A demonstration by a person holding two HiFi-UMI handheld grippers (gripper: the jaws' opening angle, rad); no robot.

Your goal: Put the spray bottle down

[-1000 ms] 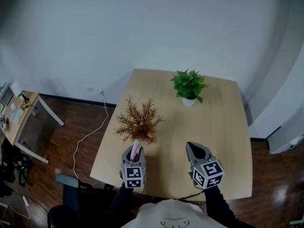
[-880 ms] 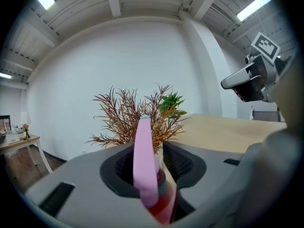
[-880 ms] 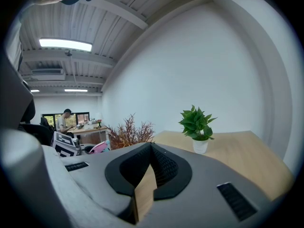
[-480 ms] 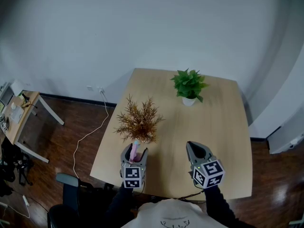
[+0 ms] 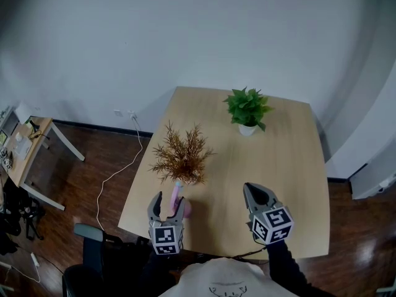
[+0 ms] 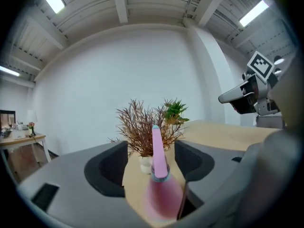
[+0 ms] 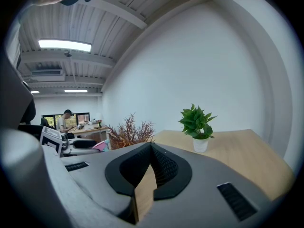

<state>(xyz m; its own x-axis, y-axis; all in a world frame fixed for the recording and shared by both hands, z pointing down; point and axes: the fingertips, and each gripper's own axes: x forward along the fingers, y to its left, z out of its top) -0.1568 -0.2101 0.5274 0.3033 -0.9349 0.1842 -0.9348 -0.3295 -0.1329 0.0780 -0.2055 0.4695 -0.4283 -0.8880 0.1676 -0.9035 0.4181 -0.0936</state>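
A pink spray bottle [image 5: 176,198] with a tall pointed cap stands on the wooden table [image 5: 291,166] near its front left edge. My left gripper [image 5: 167,203] is around it and its jaws are opening. In the left gripper view the bottle [image 6: 159,175] stands between the wide-spread pads, with a gap on each side. My right gripper [image 5: 253,193] hovers over the table's front right, shut and empty. In the right gripper view its jaw tips [image 7: 151,145] meet.
A dried brown plant [image 5: 181,159] in a white pot stands just behind the bottle. A green potted plant [image 5: 247,109] stands at the table's far side. A side desk [image 5: 25,150] and a floor cable [image 5: 117,172] lie to the left.
The left gripper's jaws have spread off the bottle and the gripper has drawn back toward the person and a little left. The bottle stays standing. The right gripper has not moved.
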